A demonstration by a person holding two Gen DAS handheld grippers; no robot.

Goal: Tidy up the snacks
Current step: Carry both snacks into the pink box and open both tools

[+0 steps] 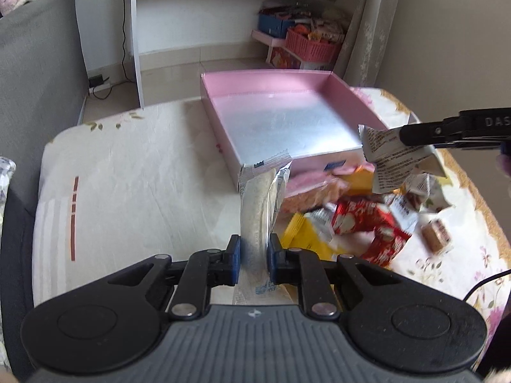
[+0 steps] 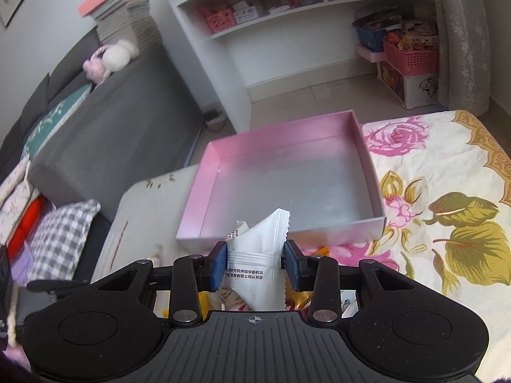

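A pink box with a silver bottom stands open and empty on the floral tablecloth; it also shows in the right wrist view. My left gripper is shut on a silver snack packet, held upright in front of the box's near corner. My right gripper is shut on a white snack packet just before the box's near wall; in the left wrist view this packet hangs from the right gripper's fingers above a pile of snacks.
The pile holds red, yellow, pink and white packets right of the box. A grey sofa with cushions stands left of the table. White shelves and pink baskets stand behind on the floor.
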